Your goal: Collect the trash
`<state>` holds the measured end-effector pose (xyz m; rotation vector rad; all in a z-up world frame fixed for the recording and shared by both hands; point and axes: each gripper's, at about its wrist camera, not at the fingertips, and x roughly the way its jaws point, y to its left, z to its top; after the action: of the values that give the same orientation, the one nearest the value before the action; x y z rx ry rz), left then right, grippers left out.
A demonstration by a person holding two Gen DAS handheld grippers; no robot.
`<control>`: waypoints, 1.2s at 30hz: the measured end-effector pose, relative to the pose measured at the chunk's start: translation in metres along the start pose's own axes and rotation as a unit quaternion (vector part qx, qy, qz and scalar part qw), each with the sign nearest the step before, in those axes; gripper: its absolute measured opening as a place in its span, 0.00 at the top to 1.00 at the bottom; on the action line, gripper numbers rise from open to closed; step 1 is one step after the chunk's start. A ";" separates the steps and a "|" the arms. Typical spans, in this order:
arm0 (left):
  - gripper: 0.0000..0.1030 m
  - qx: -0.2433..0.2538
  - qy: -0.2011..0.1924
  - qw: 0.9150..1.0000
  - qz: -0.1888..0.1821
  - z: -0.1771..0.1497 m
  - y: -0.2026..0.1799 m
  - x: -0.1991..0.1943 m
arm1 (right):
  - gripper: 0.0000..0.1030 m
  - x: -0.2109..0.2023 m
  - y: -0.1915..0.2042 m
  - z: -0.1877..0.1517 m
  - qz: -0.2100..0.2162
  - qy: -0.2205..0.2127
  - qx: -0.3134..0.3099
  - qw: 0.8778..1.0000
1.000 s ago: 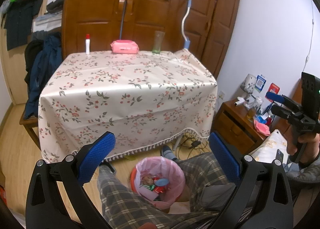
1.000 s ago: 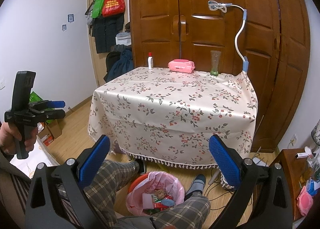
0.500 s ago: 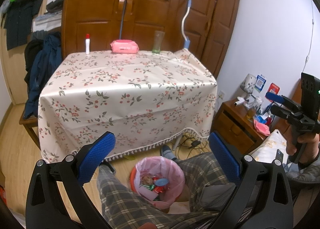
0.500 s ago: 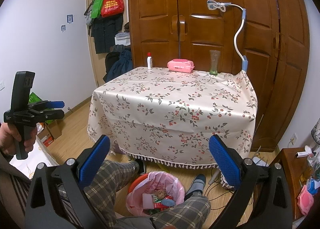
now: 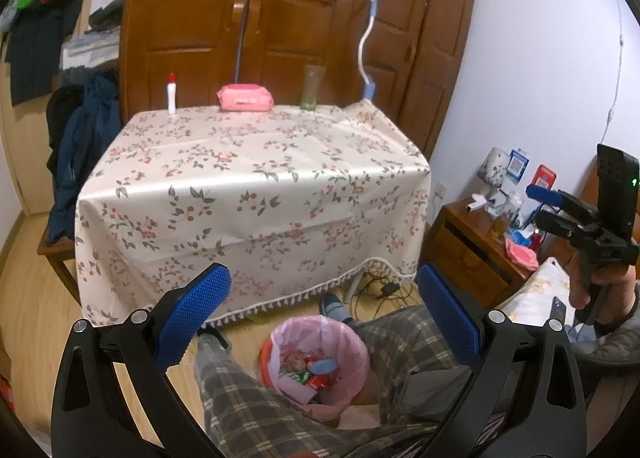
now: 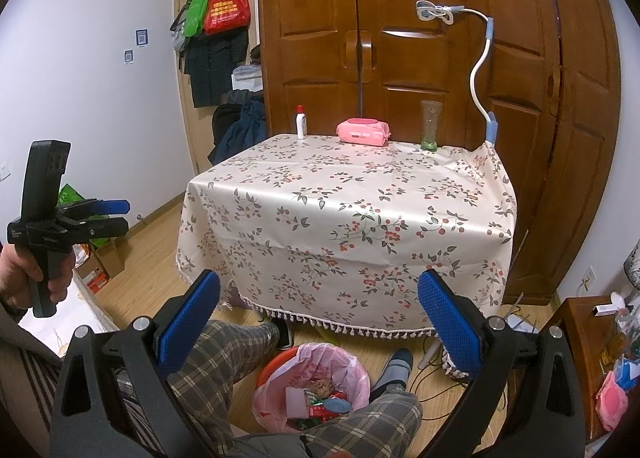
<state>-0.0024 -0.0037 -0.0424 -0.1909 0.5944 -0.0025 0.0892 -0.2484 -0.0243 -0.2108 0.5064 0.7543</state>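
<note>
A trash bin with a pink liner (image 5: 316, 362) stands on the floor between the person's legs, holding several wrappers; it also shows in the right wrist view (image 6: 312, 390). My left gripper (image 5: 324, 306) is open and empty, held above the bin. My right gripper (image 6: 320, 306) is open and empty too, also above the bin. Each gripper shows from the side in the other's view, the right one (image 5: 560, 210) and the left one (image 6: 100, 218). The floral-cloth table (image 5: 256, 162) carries no loose trash that I can see.
At the table's far edge stand a white bottle (image 5: 171, 94), a pink wipes pack (image 5: 245, 98), a green glass (image 5: 311, 88) and a clamp-on phone holder (image 5: 366, 38). A wooden nightstand (image 5: 476, 242) with clutter is at right. Cables (image 5: 380, 286) lie under the table.
</note>
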 end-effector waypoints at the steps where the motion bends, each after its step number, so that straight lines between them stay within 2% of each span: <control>1: 0.06 0.000 0.000 1.000 0.000 0.000 0.000 0.000 | 0.05 0.000 0.001 0.000 0.000 0.000 0.000 1.000; 36: 0.06 0.004 0.007 1.000 0.003 0.003 0.005 0.003 | 0.05 0.003 0.001 -0.004 0.007 0.003 0.005 1.000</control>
<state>0.0015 0.0019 -0.0422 -0.1813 0.6078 -0.0007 0.0886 -0.2472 -0.0291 -0.2005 0.5176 0.7647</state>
